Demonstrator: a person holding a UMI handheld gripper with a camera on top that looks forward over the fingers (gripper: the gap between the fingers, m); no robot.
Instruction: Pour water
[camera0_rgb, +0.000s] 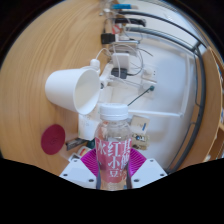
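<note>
Bottle (115, 148) clamped upright between my gripper (113, 166) fingers, cap apparently on. White cup (76, 90) lies tipped just beyond bottle on table (30, 60). Pouring not yet begun; I judge all water remains.

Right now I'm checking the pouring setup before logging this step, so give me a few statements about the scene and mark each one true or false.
1. The bottle stands between the gripper fingers, cap up. True.
2. The bottle's cap is off. False: a white cap is on it.
3. The paper cup stands upright on the table. False: it is tilted, with its opening turned toward the bottle.
4. The cup is white. True.
5. The surface beyond the cup is blue. False: it is wood-coloured.
6. The bottle's label has red lettering. True.
</note>
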